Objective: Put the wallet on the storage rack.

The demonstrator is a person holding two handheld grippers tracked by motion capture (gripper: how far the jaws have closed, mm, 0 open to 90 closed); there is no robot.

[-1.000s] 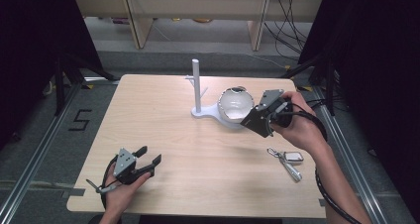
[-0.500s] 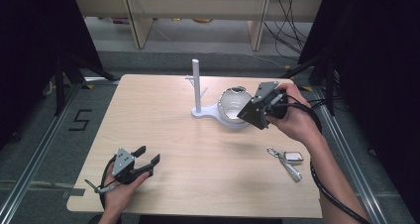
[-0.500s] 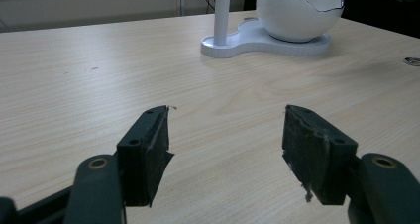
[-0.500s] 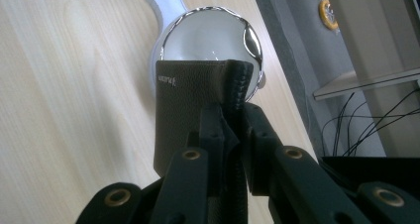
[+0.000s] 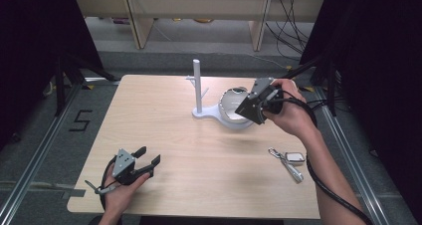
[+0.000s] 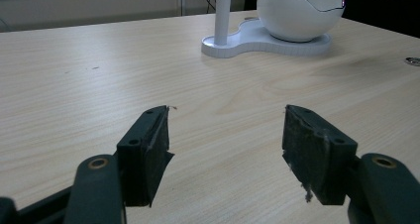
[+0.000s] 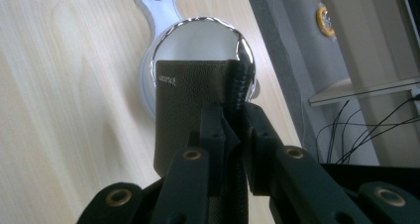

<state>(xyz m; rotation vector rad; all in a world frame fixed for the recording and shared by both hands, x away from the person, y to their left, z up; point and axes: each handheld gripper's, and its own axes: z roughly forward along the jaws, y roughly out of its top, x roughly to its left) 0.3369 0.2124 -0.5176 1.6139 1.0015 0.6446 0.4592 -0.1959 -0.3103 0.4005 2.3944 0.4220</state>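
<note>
Carried a little farther over the table since a second ago, the right gripper [image 7: 233, 120] now hangs over the white bowl [image 5: 234, 108], its jaws pinching the stitched edge of a dark leather wallet [image 7: 193, 110]. That bowl sits on a white stand [image 5: 205, 113] with an upright post. Near the front left corner, the left gripper [image 5: 147, 158] rests on the wooden table [image 5: 199, 170], jaws spread wide. Keys [image 5: 288, 160] lie to the right.

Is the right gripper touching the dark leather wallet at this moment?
Touching. In the right gripper view the right gripper has both jaws closed on the stitched edge of the wallet, above the white bowl.
</note>
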